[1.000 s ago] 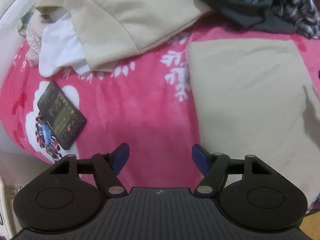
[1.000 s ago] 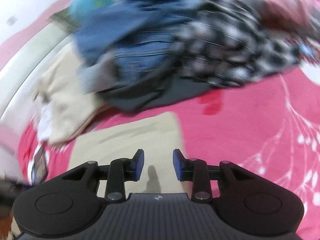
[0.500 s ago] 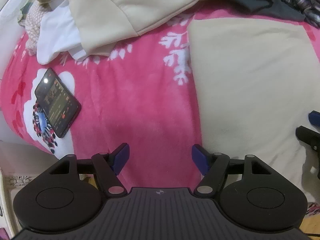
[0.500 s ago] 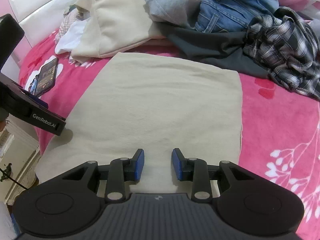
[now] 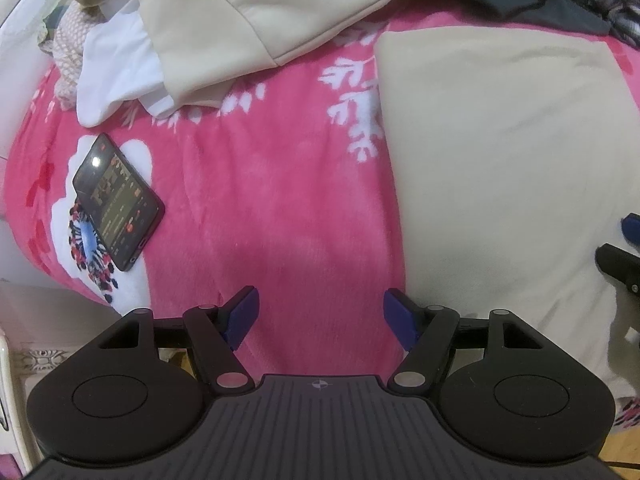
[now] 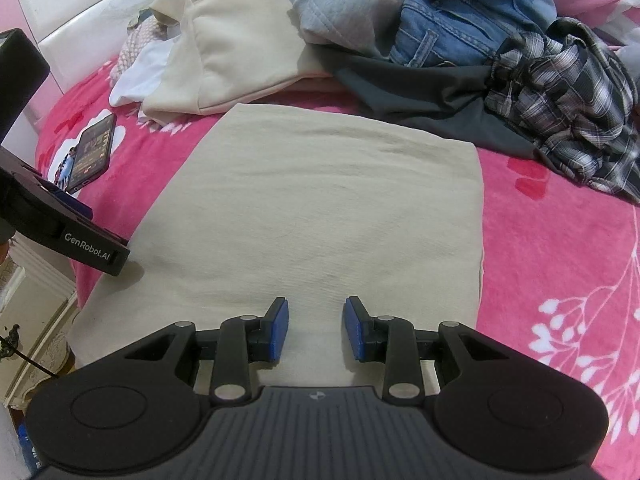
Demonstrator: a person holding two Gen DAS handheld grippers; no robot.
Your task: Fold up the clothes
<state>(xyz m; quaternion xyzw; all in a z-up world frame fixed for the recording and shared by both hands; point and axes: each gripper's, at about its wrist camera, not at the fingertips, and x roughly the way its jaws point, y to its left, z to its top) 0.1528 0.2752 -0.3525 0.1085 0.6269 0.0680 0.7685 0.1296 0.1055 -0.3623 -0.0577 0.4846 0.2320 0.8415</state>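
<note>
Beige garment (image 6: 328,216) lies flat on the pink blanket (image 6: 560,248), already squared into a neat rectangle with straight edges, near side at the bed's front edge. Looks like at least one fold is in; can't tell how many layers. Probably one more fold to go, or it's ready to set aside.

Right gripper (image 6: 316,328) hangs over the near edge of that garment, jaws partly open, nothing between them; can't tell if the pads touch the cloth. Left gripper (image 5: 320,320) is over bare blanket just beside the garment's left edge, jaws wide open, empty. So neither has a hold yet; the next grasp hasn't started.

Bulk of the job is still ahead: behind the garment sits an unfolded heap, with a cream top (image 6: 240,40) over a white piece (image 6: 140,72), jeans (image 6: 448,20), a dark grey item (image 6: 432,96) touching the garment's far edge, and a plaid shirt (image 6: 560,92). No finished stack visible in either view.

Phone (image 5: 118,200) lies on the blanket left of the work area, well clear of the garment.
</note>
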